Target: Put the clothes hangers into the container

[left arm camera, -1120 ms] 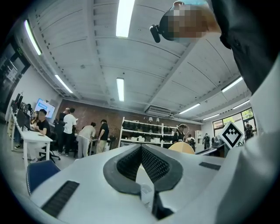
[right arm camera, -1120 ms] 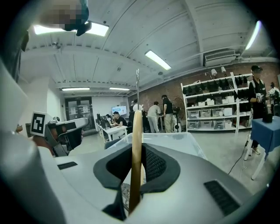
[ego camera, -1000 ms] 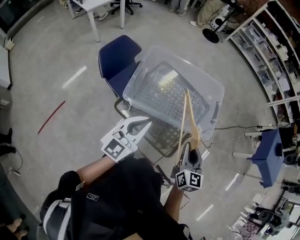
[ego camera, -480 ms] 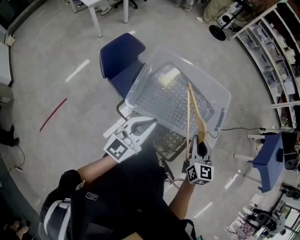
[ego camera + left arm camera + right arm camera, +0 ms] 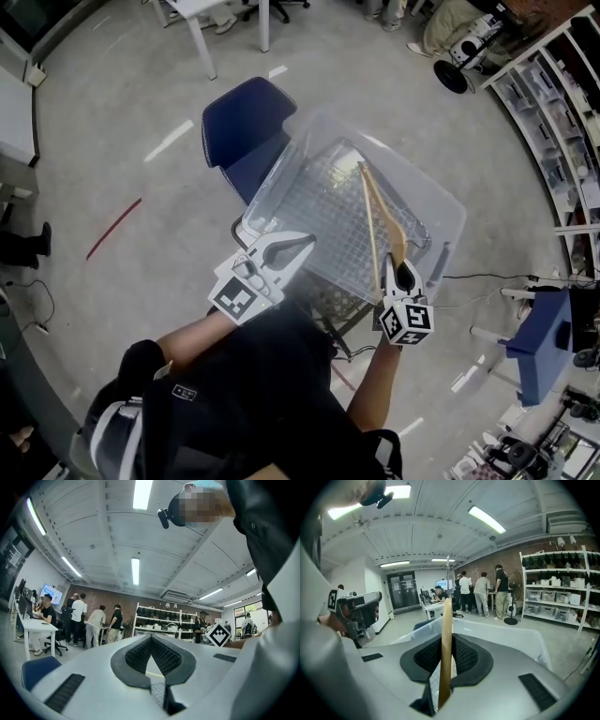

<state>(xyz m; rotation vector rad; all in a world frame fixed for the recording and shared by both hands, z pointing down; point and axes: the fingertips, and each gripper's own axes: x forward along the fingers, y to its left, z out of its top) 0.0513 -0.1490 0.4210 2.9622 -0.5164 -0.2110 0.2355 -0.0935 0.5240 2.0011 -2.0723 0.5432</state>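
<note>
A wooden clothes hanger [image 5: 378, 217] stands edge-on over the clear plastic container [image 5: 441, 211], its far end reaching the container's middle. My right gripper [image 5: 402, 270] is shut on the hanger's near end, at the container's near right rim. In the right gripper view the hanger [image 5: 446, 644] runs straight up between the pads, with the container [image 5: 520, 637] beyond. My left gripper [image 5: 303, 245] hovers by the container's near left rim, pointing right. In the left gripper view its jaws [image 5: 151, 637] meet with nothing between them.
The container rests on a wire frame [image 5: 330, 291] beside a blue chair [image 5: 236, 117]. A white table's legs [image 5: 204, 47] stand at the far edge. Shelving [image 5: 553, 103] lines the right side. A blue stand [image 5: 544, 342] and cables lie on the floor to the right.
My right gripper has carried the hanger forward and a little left, so the hanger now lies further over the container. The left gripper has hardly moved.
</note>
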